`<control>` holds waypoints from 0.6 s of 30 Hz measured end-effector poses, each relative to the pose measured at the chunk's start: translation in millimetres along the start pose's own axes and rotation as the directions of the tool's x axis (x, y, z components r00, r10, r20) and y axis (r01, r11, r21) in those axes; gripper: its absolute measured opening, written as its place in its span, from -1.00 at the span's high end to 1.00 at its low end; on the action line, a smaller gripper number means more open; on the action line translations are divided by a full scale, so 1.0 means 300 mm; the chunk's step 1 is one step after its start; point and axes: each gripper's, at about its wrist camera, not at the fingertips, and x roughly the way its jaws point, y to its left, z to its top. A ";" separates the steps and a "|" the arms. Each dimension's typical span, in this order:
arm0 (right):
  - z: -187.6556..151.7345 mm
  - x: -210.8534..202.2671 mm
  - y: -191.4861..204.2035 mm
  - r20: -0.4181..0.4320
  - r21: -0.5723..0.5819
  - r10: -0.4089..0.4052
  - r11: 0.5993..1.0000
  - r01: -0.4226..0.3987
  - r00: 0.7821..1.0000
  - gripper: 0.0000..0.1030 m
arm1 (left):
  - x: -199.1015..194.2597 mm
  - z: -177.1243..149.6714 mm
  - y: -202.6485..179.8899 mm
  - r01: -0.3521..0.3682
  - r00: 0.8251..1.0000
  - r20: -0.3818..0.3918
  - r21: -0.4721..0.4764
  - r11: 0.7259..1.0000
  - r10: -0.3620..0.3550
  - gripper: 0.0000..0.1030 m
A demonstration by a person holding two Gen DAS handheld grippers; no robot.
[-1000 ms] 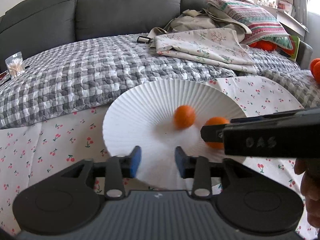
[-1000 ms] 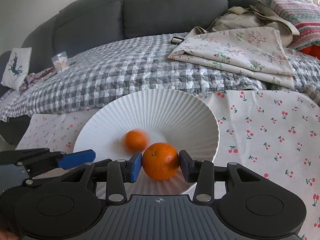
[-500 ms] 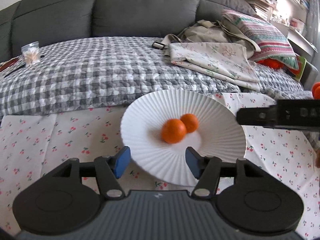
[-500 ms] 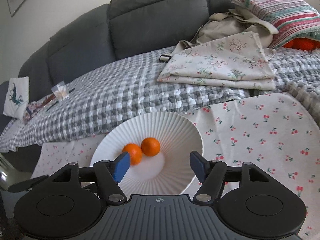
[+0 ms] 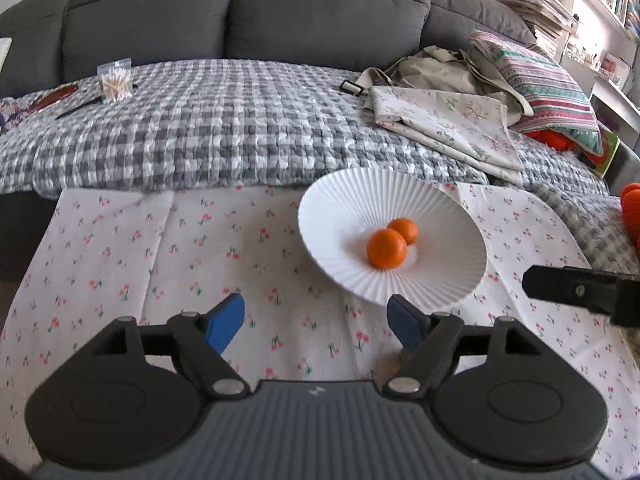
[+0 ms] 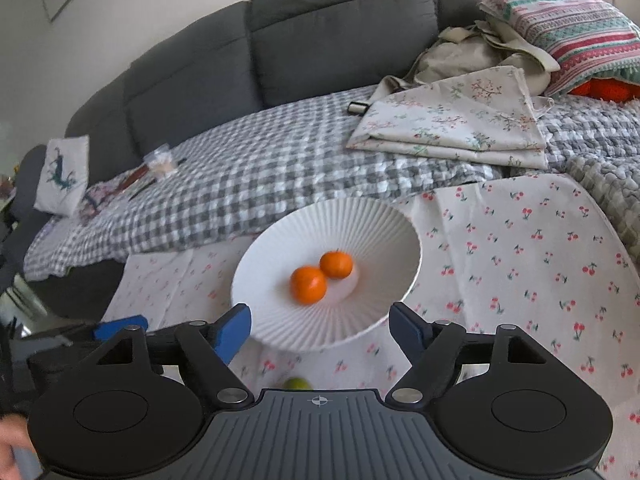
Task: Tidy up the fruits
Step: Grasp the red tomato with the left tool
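A white ribbed plate sits on the cherry-print cloth and holds two oranges side by side. My left gripper is open and empty, above the cloth just left of the plate's near edge. My right gripper is open and empty, above the plate's near rim; its finger shows at the right of the left wrist view. A green fruit and part of an orange one peek out under the grippers.
More orange fruit lies at the far right edge. A grey checked quilt covers the sofa behind, with folded floral cloth, a striped pillow and a pack of cotton swabs.
My right gripper opened and let its orange go onto the plate beside the first one. Both grippers opened wide and pulled back and up from the plate.
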 end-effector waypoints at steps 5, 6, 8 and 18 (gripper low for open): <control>-0.058 -0.060 0.034 -0.010 -0.026 0.029 0.999 -0.029 1.000 -0.56 | -0.037 -0.056 0.002 0.036 0.998 -0.043 -0.013 0.999 -0.036 -0.55; -0.071 -0.074 0.036 -0.011 -0.031 0.037 0.999 -0.037 0.999 -0.58 | -0.041 -0.066 0.002 0.042 0.998 -0.051 -0.016 0.999 -0.042 -0.59; -0.090 -0.095 0.038 -0.017 -0.040 0.044 0.998 -0.044 0.999 -0.60 | -0.044 -0.088 0.000 0.050 0.996 -0.067 -0.014 0.999 -0.051 -0.65; -0.181 -0.079 0.006 -0.137 0.009 0.034 0.999 -0.033 0.990 -0.68 | 0.044 -0.156 -0.036 0.056 0.981 -0.187 0.014 0.998 -0.052 -0.82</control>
